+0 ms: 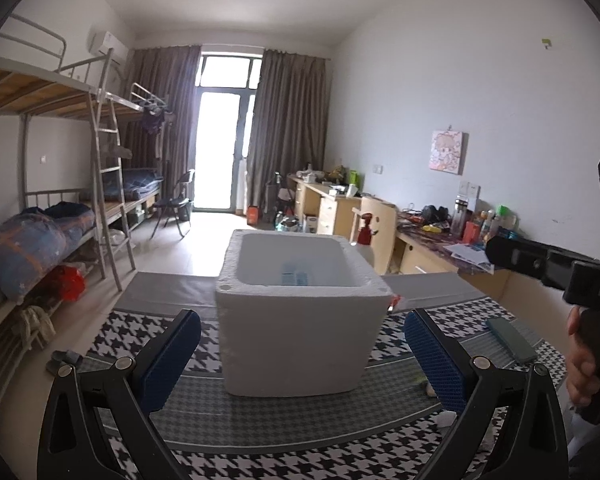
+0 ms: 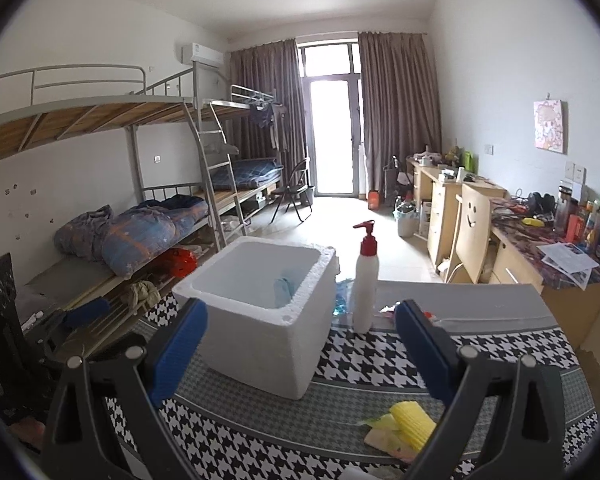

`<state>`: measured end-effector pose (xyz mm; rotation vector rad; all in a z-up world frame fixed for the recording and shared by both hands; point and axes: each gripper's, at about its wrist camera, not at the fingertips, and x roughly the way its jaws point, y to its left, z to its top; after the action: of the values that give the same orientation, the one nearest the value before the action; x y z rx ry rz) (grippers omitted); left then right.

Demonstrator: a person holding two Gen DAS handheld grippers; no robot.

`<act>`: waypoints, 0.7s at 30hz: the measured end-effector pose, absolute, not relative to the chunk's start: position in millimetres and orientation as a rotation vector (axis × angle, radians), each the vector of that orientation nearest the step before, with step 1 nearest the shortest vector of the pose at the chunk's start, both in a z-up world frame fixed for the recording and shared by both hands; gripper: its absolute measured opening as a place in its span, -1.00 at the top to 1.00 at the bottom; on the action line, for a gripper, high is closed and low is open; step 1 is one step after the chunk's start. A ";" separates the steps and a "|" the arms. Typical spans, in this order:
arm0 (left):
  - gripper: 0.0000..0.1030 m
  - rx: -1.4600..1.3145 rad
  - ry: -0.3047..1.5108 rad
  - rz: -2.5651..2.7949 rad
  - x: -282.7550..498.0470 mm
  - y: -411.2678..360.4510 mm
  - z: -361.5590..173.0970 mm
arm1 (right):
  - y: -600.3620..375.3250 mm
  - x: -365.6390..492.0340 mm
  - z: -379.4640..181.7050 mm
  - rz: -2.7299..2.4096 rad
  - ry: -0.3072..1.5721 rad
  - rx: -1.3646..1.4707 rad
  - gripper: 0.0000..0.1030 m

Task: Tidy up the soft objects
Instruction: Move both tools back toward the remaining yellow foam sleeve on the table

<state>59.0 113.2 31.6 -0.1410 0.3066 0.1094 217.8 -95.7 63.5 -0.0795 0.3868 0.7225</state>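
Above tablecloth, both tongs wide, empty

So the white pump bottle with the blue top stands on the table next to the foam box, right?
Not quite: the pump bottle has a red top, not blue. The right wrist view shows it plainly. The rest holds: it is white and stands upright on the table beside the foam box.
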 end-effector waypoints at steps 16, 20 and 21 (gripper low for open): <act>-0.98 -0.125 0.328 0.054 74.5 83.1 29.6 | -127.4 215.5 55.8 0.673 0.392 -0.059 -0.88; -0.98 -0.119 0.336 0.032 78.3 76.3 28.4 | -133.8 214.6 54.7 0.655 0.392 -0.054 -0.88; -0.98 -0.117 0.338 0.028 78.7 74.2 28.1 | -135.0 214.3 54.0 0.649 0.392 -0.054 -0.88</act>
<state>78.7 74.2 28.1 -0.1170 0.3384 0.0277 214.3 -135.0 54.0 -0.0543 0.3925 0.6489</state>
